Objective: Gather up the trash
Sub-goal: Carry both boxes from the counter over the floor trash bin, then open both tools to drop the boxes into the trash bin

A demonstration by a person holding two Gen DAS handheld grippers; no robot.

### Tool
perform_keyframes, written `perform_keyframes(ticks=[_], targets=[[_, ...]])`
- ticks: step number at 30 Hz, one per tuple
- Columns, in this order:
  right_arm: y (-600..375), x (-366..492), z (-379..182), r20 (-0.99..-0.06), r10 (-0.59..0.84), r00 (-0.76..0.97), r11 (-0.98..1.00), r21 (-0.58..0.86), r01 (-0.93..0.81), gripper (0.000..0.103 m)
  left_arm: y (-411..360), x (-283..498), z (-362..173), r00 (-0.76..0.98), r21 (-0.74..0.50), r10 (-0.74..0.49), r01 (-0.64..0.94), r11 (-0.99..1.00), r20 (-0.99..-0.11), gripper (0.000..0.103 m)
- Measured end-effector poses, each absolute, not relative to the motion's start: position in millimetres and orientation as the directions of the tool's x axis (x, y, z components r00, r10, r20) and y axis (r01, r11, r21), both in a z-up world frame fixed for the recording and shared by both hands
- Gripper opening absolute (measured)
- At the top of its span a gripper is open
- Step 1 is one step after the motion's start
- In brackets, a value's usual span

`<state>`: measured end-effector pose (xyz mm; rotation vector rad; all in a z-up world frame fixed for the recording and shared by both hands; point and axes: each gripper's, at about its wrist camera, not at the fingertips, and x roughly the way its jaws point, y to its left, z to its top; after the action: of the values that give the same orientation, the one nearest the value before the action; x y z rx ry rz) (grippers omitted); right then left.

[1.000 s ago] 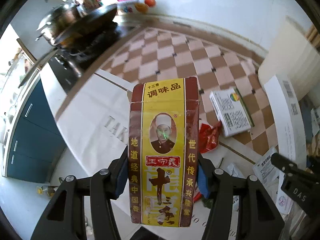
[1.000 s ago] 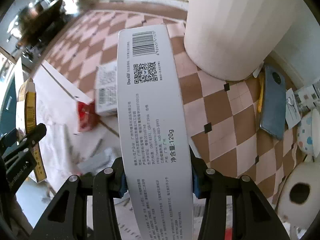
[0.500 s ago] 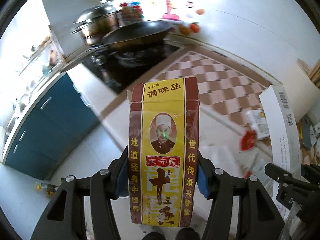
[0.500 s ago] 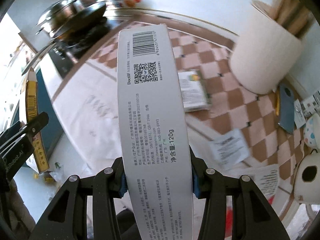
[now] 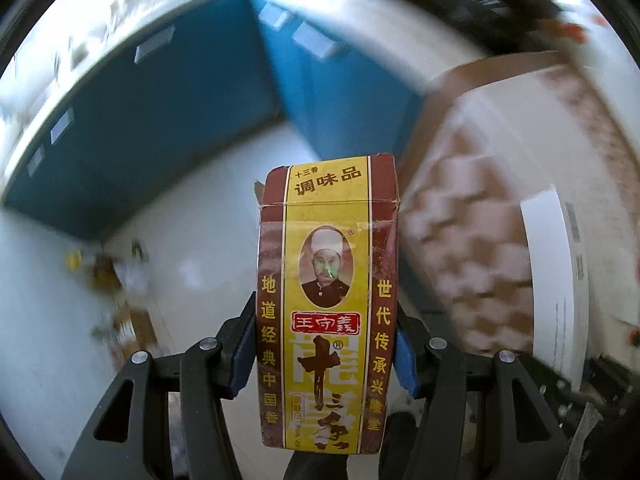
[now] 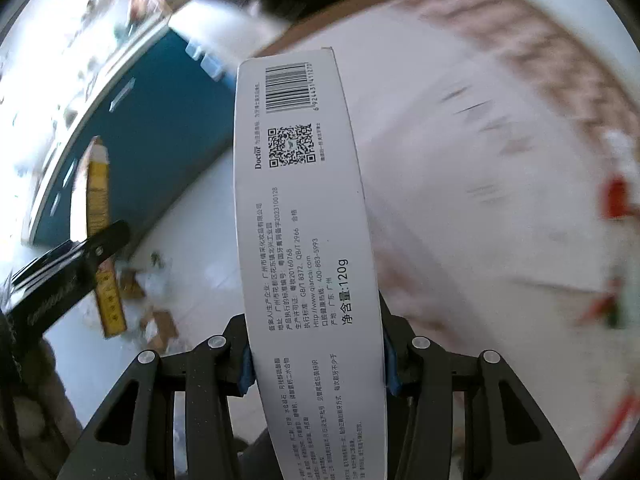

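Note:
My left gripper (image 5: 326,354) is shut on a yellow and brown seasoning box (image 5: 326,300) that stands upright between its blue pads. My right gripper (image 6: 316,360) is shut on a long white toothpaste box (image 6: 304,216) with a barcode at its far end. The white box also shows at the right of the left wrist view (image 5: 556,292). The seasoning box and the left gripper also show at the left of the right wrist view (image 6: 100,232). Both views are motion-blurred and look down past the counter edge toward the floor.
Blue cabinet fronts (image 5: 160,112) stand beyond a pale floor (image 5: 200,208). Scraps of litter lie on the floor at the left (image 5: 116,280), also seen in the right wrist view (image 6: 152,304). A checkered counter surface (image 5: 472,240) lies to the right, with red bits (image 6: 616,200) on it.
Both grippers have swung left and down, away from the checkered counter and the stove, toward the blue cabinets and the floor. Each still holds its box.

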<state>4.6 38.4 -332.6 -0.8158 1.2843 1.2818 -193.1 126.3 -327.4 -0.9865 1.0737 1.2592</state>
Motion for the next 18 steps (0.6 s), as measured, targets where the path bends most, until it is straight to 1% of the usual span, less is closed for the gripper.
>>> perform_keyframes(ticks=[3,7,8,10,11,14,16,17,18], targets=[[54,-41,-390,-0.969,0.142,-0.2,0.139,0.219,-0.966,0.049,147,-232,-402,0.04,-0.039,0.109,-0.999,0.015,-0.993,0.054],[76,-101,-503,-0.976,-0.001,-0.218,0.096,0.217,-0.971,0.049,175,-264,-517,0.141,-0.138,-0.054,-0.989,-0.046,-0.989,0.054],[80,-107,-521,-0.975,-0.024,-0.221,0.095,0.218,-0.971,0.049,181,-268,-544,0.161,-0.156,-0.087,-0.986,-0.059,-0.983,0.054],[93,-126,-584,-0.968,-0.096,-0.231,0.1,0.222,-0.97,0.049,196,-271,-596,0.216,-0.206,-0.145,-0.975,-0.079,-0.966,0.055],[97,-128,-602,-0.965,-0.114,-0.236,0.104,0.225,-0.969,0.049,201,-271,-618,0.232,-0.221,-0.17,-0.972,-0.08,-0.958,0.057],[119,-142,-684,-0.946,-0.199,-0.257,0.132,0.234,-0.963,0.05,219,-276,-677,0.238,-0.222,-0.22,-0.97,-0.095,-0.946,0.058],[132,-147,-726,-0.929,-0.245,-0.279,0.151,0.248,-0.957,0.05,223,-283,-700,0.237,-0.218,-0.232,-0.97,-0.107,-0.943,0.068],[139,-149,-743,-0.919,-0.267,-0.291,0.151,0.259,-0.954,0.05,223,-288,-707,0.239,-0.218,-0.233,-0.969,-0.115,-0.942,0.086],[145,-151,-758,-0.914,-0.28,-0.293,0.156,0.258,-0.954,0.05,223,-291,-715,0.246,-0.223,-0.229,-0.967,-0.122,-0.942,0.098]])
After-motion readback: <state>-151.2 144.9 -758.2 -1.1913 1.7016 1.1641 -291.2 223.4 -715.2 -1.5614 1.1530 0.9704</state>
